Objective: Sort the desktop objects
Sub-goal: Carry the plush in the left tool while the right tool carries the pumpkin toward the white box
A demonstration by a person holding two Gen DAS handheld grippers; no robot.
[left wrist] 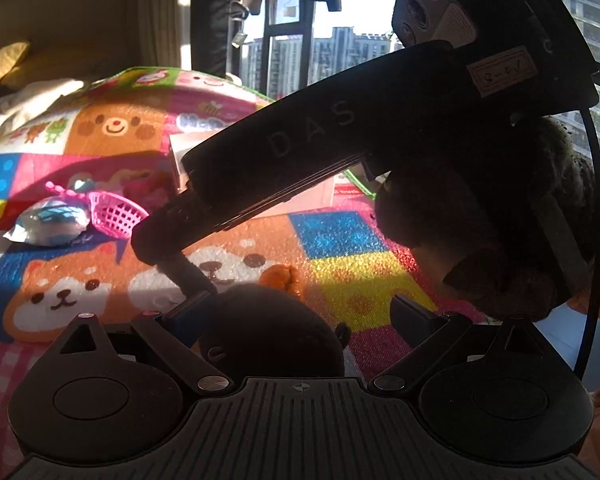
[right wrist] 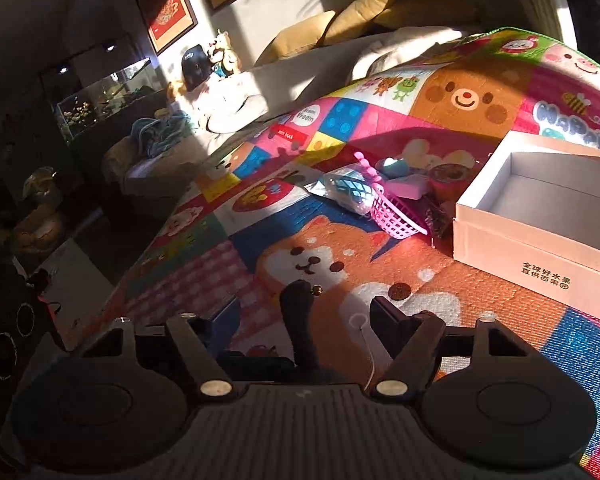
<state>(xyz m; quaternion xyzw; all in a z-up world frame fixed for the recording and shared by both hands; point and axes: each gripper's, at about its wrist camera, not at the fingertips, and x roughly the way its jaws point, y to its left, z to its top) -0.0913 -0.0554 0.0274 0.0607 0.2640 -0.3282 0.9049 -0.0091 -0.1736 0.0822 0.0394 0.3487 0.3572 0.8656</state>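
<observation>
On the play mat point(right wrist: 480, 280), at left, a foil packet point(left wrist: 48, 220) and a pink basket point(left wrist: 116, 212) lie untouched. In the middle, the dark plush toy point(left wrist: 268, 332) is seen betw. the wide-open jaws of the left gripper point(left wrist: 300, 308), not pressed. One thin limb of it stands betw. the half-open jaws of the right gripper point(right wrist: 302, 316), w/ gaps on both sides. The step is prob. the pick-up of the toy. At right, the white box point(right wrist: 540, 248) is empty. Next, a firm closing is needed, then a carry to the box.

Right gripper point(right wrist: 300, 320) jaws part-open over the cartoon play mat point(right wrist: 380, 272), a dark plush limb point(right wrist: 300, 320) standing between them; pad contact unclear. Empty white box point(right wrist: 540, 240) ahead-right. Pink basket point(right wrist: 396, 216) and clear packet point(right wrist: 348, 192) straight ahead, touching.
</observation>
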